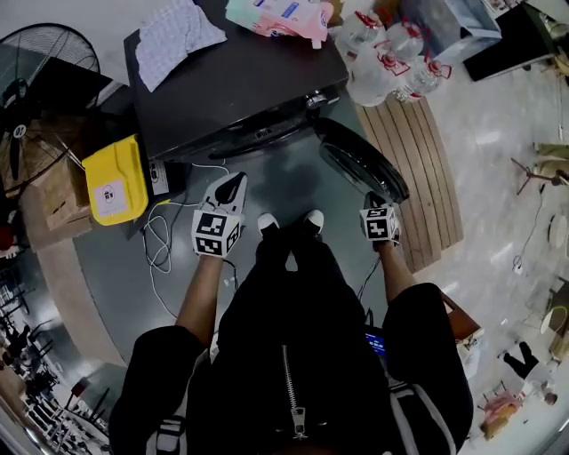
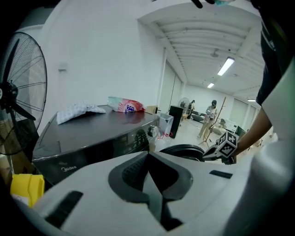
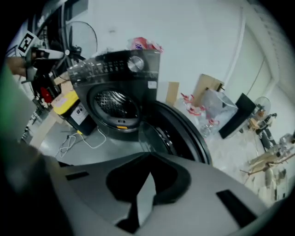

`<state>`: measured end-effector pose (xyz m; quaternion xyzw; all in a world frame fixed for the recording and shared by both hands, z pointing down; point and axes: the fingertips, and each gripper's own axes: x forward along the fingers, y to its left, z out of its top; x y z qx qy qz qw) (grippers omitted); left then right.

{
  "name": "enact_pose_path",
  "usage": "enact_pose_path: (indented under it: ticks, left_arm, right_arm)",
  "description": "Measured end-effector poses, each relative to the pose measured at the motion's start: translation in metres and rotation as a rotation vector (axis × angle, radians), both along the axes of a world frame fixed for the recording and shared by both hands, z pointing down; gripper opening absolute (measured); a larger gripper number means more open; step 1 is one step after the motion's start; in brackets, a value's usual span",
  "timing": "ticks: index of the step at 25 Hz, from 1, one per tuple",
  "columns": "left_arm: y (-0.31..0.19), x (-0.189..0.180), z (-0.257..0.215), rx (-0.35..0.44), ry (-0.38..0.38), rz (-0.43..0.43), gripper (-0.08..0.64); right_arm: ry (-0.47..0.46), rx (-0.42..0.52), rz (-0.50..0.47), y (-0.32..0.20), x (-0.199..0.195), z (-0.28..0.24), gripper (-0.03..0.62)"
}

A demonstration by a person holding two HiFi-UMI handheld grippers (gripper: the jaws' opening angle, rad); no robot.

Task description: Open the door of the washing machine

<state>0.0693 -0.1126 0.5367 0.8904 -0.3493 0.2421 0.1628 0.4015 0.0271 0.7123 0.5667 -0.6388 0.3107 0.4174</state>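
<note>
The dark washing machine (image 1: 236, 84) stands in front of me, and its round door (image 1: 360, 160) hangs swung open to the right. In the right gripper view the drum opening (image 3: 113, 106) lies bare, with the open door (image 3: 179, 133) beside it. My right gripper (image 1: 373, 197) hovers near the door's outer edge, apart from it; its jaws (image 3: 150, 173) are shut on nothing. My left gripper (image 1: 233, 182) is held in front of the machine's left half, touching nothing, and it (image 2: 148, 154) is shut and empty. From the left gripper view I see the machine (image 2: 92, 138) and the door (image 2: 184, 151).
A yellow box (image 1: 114, 180) and a fan (image 1: 36, 62) stand left of the machine, and a white cable (image 1: 160, 244) trails over the floor. A checked cloth (image 1: 178, 35) and a detergent bag (image 1: 280, 16) lie on top. Water bottles (image 1: 391, 53) and a wooden slat platform (image 1: 427, 169) are on the right.
</note>
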Motion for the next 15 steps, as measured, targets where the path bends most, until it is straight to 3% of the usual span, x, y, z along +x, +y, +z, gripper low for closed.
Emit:
enact_pose_path:
  ticks: [8, 15]
  left_arm:
    - [-0.009, -0.036, -0.049, 0.115, 0.068, -0.097, 0.003]
    - [-0.015, -0.06, -0.097, 0.236, 0.101, -0.153, 0.003]
  right_arm:
    - [-0.191, 0.36, -0.232, -0.113, -0.156, -0.135, 0.005]
    - [-0.33, 0.637, -0.306, -0.159, -0.228, -0.258, 0.003]
